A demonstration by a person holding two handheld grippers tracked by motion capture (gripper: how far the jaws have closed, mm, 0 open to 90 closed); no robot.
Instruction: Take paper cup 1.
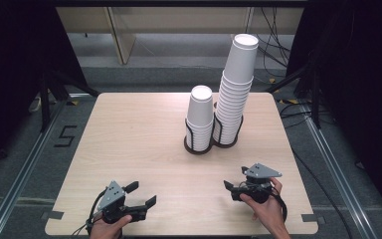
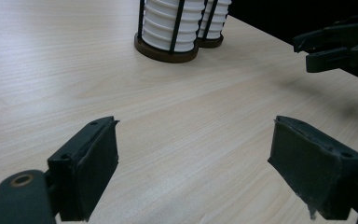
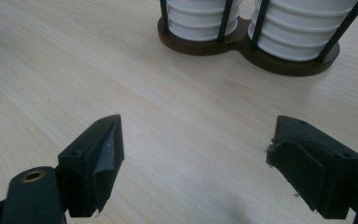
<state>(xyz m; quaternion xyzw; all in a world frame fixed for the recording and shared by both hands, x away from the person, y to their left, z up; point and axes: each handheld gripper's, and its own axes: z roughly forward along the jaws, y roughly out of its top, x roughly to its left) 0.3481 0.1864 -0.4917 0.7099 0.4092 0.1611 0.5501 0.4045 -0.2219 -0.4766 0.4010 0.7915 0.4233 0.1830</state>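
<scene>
Two stacks of white paper cups stand in a dark double wire holder (image 1: 199, 148) at the table's far middle: a short stack (image 1: 200, 117) on the left and a tall, slightly leaning stack (image 1: 236, 84) on the right. My left gripper (image 1: 143, 193) rests near the front left edge, open, with nothing between its jaws. My right gripper (image 1: 235, 178) sits at the front right, also open and empty. The left gripper view has my left gripper (image 2: 193, 158) over bare wood, the holder (image 2: 168, 52) far ahead and the right gripper (image 2: 326, 49) at upper right. In the right gripper view, my right gripper (image 3: 196, 161) faces the holder base (image 3: 242, 46).
The light wooden table (image 1: 129, 144) has rounded corners and bare wood between the grippers and the holder. Black curtains and stands flank it on both sides. Cables lie on the floor at the far right.
</scene>
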